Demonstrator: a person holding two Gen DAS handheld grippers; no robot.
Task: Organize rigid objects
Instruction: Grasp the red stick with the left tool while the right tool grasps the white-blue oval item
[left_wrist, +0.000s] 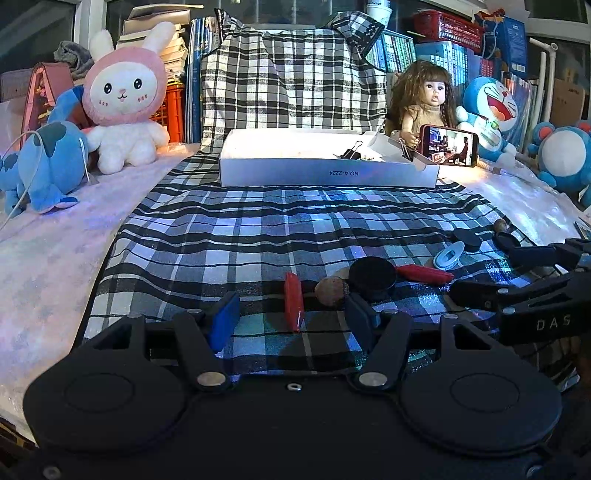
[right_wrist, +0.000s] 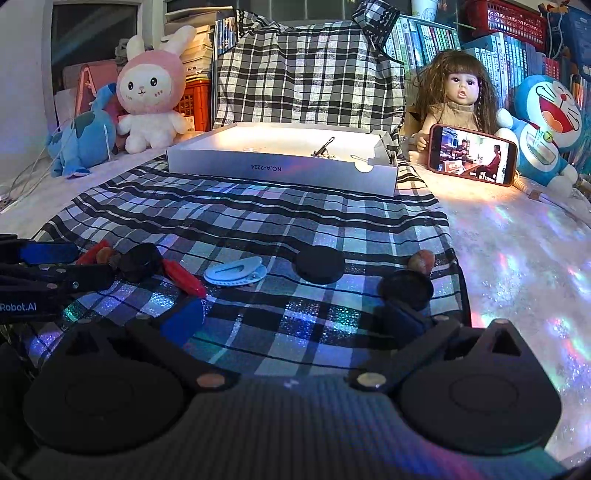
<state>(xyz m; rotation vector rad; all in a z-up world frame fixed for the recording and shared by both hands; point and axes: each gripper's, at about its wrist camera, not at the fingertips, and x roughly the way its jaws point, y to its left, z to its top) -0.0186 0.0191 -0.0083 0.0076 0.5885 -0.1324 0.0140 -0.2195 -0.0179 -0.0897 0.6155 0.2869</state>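
left gripper (left_wrist: 291, 319) jaws apart around red clip (left_wrist: 294, 306), lower centre, not touching | light, stiff, slippery (1 narrow bar) | pinch mid-length across width

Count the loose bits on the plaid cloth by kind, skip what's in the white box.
red pieces: 2
black discs: 3
brown nuts: 2
pale blue clip: 1
Total: 8
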